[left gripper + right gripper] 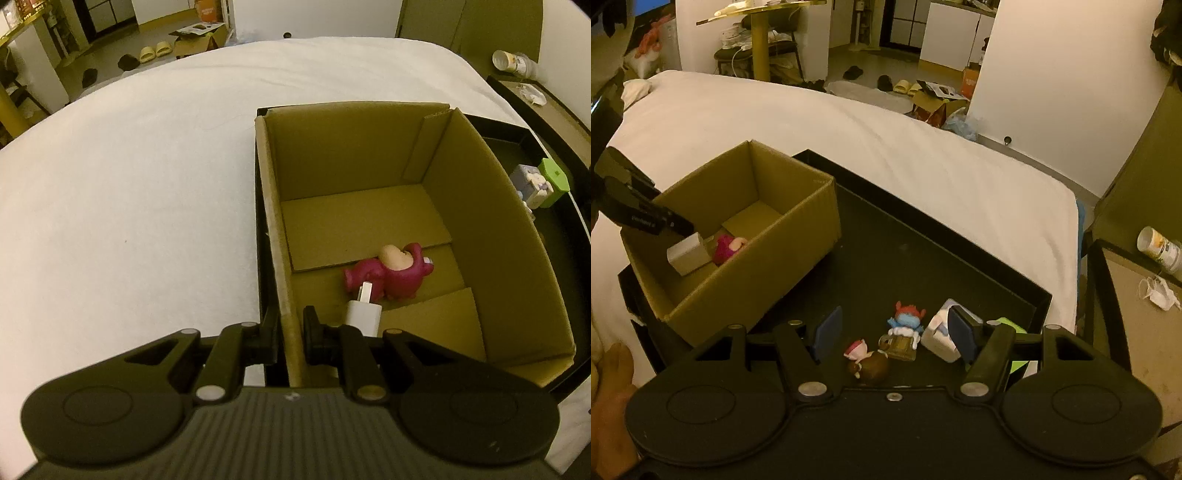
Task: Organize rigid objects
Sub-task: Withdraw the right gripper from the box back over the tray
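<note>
Two items are already inside the open brown corrugated cardboard box (746,236): a magenta glossy bear figurine (391,275) on the floor flaps and a white smooth plastic charger block (364,317). Whether the charger is clamped cannot be told; the left gripper (291,334) is seen straddling the box's near wall. Left on the black rigid tray (905,236), near its right corner: a blue troll figurine (907,319), a brown round figurine (870,363), a white rounded block (940,334). The right gripper (892,334) is spread wide, empty, over them.

No readable text, small white print on left gripper (646,218) too blurred to read
</note>
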Motion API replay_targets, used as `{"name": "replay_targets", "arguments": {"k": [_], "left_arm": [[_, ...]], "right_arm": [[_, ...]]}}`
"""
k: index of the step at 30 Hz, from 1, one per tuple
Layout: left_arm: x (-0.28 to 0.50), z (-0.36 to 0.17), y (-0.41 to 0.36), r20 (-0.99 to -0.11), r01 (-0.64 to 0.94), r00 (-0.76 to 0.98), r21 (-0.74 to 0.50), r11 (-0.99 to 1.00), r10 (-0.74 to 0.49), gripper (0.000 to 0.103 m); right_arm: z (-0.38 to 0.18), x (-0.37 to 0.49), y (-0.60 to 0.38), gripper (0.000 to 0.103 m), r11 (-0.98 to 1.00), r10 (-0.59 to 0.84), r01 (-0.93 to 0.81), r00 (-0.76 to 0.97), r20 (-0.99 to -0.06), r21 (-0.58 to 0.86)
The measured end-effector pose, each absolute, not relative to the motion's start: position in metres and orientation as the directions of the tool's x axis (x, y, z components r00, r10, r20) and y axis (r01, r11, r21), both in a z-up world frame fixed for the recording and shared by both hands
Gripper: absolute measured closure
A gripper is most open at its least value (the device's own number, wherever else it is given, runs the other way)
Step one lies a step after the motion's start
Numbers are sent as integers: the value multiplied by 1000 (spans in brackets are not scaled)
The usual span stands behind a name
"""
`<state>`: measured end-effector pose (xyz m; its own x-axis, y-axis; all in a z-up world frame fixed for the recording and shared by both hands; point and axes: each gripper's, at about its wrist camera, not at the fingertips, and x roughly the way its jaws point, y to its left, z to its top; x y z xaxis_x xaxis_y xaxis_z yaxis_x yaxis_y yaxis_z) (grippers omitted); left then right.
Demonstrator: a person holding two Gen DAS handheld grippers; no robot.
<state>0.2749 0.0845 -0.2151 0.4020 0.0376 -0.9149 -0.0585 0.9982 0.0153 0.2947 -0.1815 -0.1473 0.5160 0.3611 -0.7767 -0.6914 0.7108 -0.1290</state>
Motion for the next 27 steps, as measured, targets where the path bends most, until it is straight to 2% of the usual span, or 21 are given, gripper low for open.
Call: {"name": "replay_targets", "arguments": {"k": [10,17,23,27], "left_arm": [[276,-215,82,-914,-87,402,27,996,60,93],[275,-215,82,-914,-94,402,21,995,57,93],[275,-213,85,-913,-95,404,16,995,53,93],[275,-212,88,-912,-94,407,11,996,49,93]], "right_arm": [[-173,299,-211,41,754,334,-651,496,-802,-89],[-189,306,-229,45,795,325,-605,483,-813,-42],[-195,306,-235,45,800,376,-599,452,-809,37],[-199,301,-222,45,786,377,-617,437,-817,32]]}}
